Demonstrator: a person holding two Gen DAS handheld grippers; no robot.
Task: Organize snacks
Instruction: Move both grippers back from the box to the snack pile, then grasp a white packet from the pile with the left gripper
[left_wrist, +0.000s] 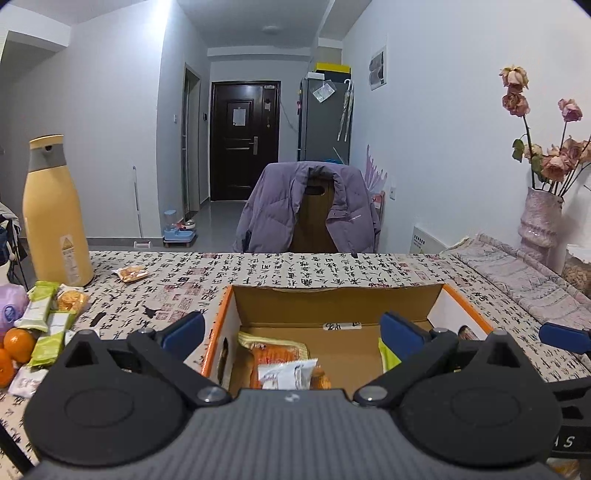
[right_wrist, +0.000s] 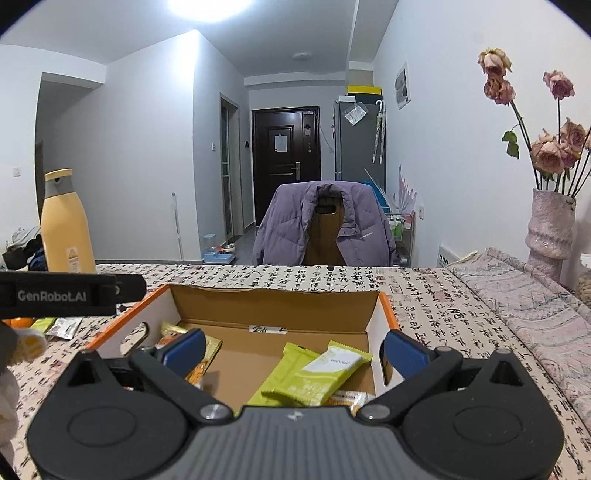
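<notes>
My left gripper (left_wrist: 293, 328): jaws spread wide, nothing between the blue pads, poised over the near left part of the open brown cardboard box with orange-edged rim (left_wrist: 218, 325).

My right gripper (right_wrist: 295, 349): jaws likewise wide apart and empty, over the near right part of the same box (right_wrist: 388, 310).

Box contents, left wrist view: an orange-and-yellow flat snack packet (left_wrist: 275, 350) at the left, a small white-and-blue sachet (left_wrist: 286, 374) lying on it, and a corner of green wrapper (left_wrist: 389, 356) at the right; their near ends are cut off by my own housing.

Box contents, right wrist view: two lime-green snack bars with white labels (right_wrist: 314, 373) overlapping at centre, an orange wrapper (right_wrist: 347, 398) peeking from beneath them, and a yellow packet (right_wrist: 210, 350) partly hidden behind my left pad.

Outside the box, on the calligraphy-print tablecloth (left_wrist: 295, 269):
- a tall yellow bottle with a grey collar (left_wrist: 53, 214), far left;
- one orange-filled clear packet (left_wrist: 131, 274), alone beside the bottle;
- a heap of green-and-white bars (left_wrist: 46, 321) at the left edge, with round orange fruit (left_wrist: 18, 345) and a purple pouch (left_wrist: 11, 308), all partly cut off by the frame.

Print on every wrapper is too small to read.

Far right: a pink textured vase of dried roses (left_wrist: 541, 225).
</notes>
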